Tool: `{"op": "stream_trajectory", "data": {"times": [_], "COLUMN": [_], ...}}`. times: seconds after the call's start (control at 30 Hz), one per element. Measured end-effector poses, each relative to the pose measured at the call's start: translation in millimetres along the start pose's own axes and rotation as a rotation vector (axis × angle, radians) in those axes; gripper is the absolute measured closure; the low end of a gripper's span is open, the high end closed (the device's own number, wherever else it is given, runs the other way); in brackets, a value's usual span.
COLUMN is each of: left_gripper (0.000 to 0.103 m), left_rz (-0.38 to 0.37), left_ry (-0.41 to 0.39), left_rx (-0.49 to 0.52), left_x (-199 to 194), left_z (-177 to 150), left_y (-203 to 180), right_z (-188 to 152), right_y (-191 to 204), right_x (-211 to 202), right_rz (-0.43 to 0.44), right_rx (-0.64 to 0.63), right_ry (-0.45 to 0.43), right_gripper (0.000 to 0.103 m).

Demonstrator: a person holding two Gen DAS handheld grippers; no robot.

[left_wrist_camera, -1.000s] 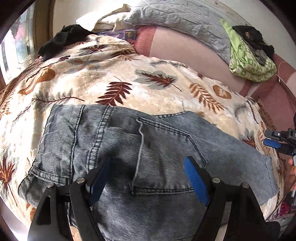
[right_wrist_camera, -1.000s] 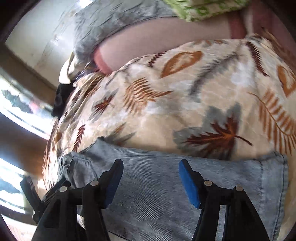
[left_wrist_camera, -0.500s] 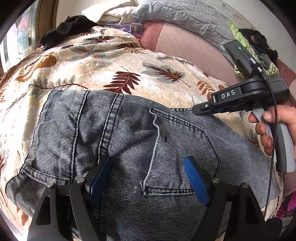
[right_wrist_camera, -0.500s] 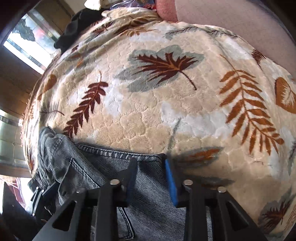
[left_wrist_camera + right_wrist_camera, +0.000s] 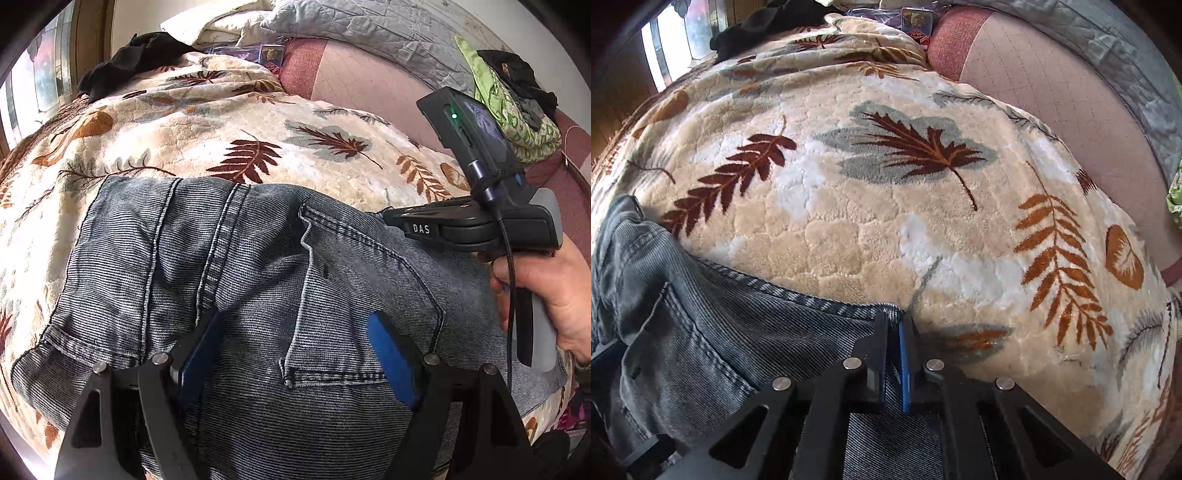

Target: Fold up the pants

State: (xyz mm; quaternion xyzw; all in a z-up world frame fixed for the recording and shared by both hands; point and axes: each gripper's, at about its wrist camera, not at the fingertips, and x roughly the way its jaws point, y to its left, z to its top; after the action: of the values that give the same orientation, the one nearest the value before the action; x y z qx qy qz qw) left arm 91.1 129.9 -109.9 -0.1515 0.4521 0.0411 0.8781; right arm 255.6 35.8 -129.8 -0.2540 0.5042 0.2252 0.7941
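Jeans point(image 5: 258, 280) lie lengthwise left-right; right hand-held gripper point(image 5: 894, 325) clenched on their far edge, left hand-held gripper point(image 5: 295, 354) released.

Bed point(image 5: 369, 85) under leaf-print blanket point(image 5: 871, 221); on blanket, grey denim pants point(image 5: 258, 280) spread flat, black garment point(image 5: 125, 62) heaped at far corner.

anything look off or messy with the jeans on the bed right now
Nothing damaged or spilled. The jeans lie mostly flat on the leaf blanket, with one raised crease running down by the back pocket. The right claw pinches their upper edge.
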Motion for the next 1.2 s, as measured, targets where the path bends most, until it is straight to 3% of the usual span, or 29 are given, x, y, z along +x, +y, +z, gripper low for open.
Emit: {"op": "stream_trajectory", "data": {"times": [0.07,0.2,0.37,0.43,0.53,0.63,0.7,0.77,0.87,0.93,0.97,1.1,1.2], "left_gripper": [0.022,0.022,0.022,0.022,0.022,0.022,0.022,0.022,0.022,0.022,0.022,0.022,0.022], "left_rz": [-0.001,-0.011,-0.003,0.012,0.019,0.013,0.013,0.014,0.015,0.017,0.015,0.018,0.016], "left_ry": [-0.002,-0.016,-0.017,-0.018,-0.018,-0.018,-0.017,-0.016,-0.015,-0.016,-0.014,-0.017,-0.019], "left_rx": [0.000,-0.011,-0.007,0.015,0.032,0.033,0.025,0.020,0.017,0.017,0.018,0.027,0.015], "left_x": [0,-4,-4,-3,-2,-3,-3,-3,-3,-3,-2,-2,-3], "left_z": [0,-1,-2,-4,-5,-4,-4,-3,-2,-2,-2,-3,-3], "left_y": [0,1,0,-3,-4,-4,-3,-4,-4,-4,-4,-4,-4], "right_z": [1,-4,-11,-10,-9,-15,-19,-24,-26,-25,-27,-30,-44], "right_y": [-1,-27,-26,-23,-26,-32,-32,-35,-28,-21,-18,-5,-14], "right_x": [-4,-29,-58,-50,-16,-21,-35,-50,-57,-31,-11,-35,-66], "right_rz": [-0.003,0.103,0.214,0.184,0.035,0.047,0.025,0.088,0.254,0.315,0.275,0.237,0.175], "right_rx": [0.017,0.164,0.242,0.230,0.203,0.224,0.226,0.262,0.293,0.302,0.287,0.234,0.279], "right_ry": [-0.010,-0.056,-0.098,-0.082,-0.017,-0.073,-0.116,-0.166,-0.166,-0.063,0.005,-0.072,-0.121], "right_gripper": [0.096,0.095,0.093,0.093,0.092,0.088,0.067,0.065,0.064,0.064,0.067,0.064,0.064]}}
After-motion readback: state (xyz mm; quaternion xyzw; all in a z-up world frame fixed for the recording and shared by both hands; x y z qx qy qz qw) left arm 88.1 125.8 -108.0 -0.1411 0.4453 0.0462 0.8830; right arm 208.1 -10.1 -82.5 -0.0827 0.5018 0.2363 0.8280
